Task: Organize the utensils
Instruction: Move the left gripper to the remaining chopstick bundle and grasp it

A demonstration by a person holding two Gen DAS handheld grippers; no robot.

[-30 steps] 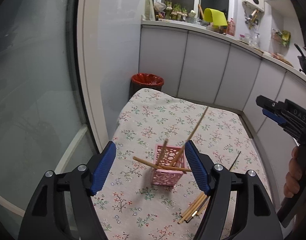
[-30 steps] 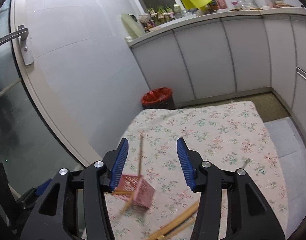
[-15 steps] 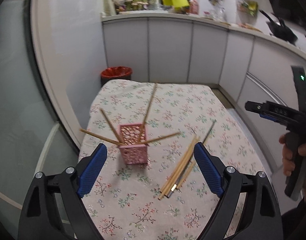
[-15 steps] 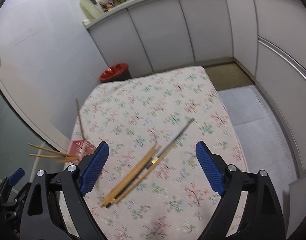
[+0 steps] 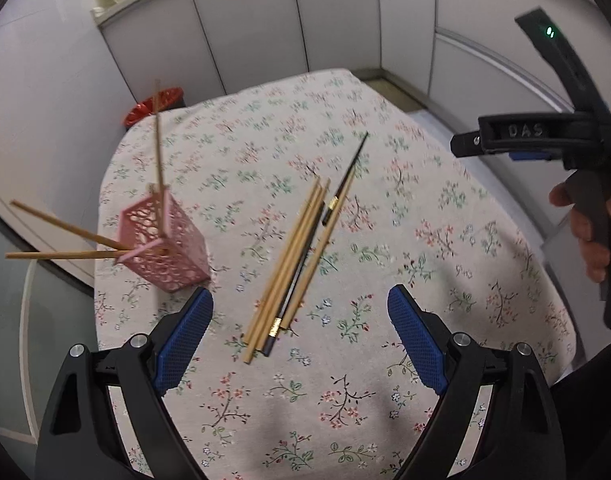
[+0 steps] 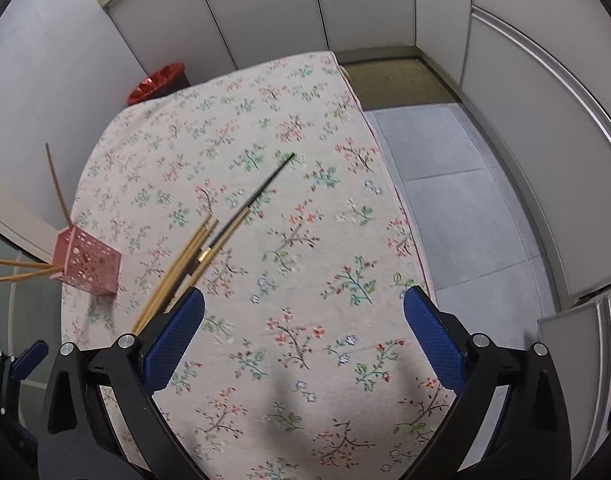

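Chopsticks (image 5: pixel 293 256) lie loose beside your holder (image 5: pixel 165 248) with three in; both claws (image 5: pixel 301 336) (image 6: pixel 303 330) gape wide, empty.

Bare tablecloth (image 6: pixel 305 280) right of chopstick bundle (image 5: pixel 293 264); pink holder (image 5: pixel 165 244) blocks the left.

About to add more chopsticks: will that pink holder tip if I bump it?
Probably. The pink holder is perforated plastic, likely light. Three chopsticks lean far out over one side near the table edge, so a nudge could slide or topple it.
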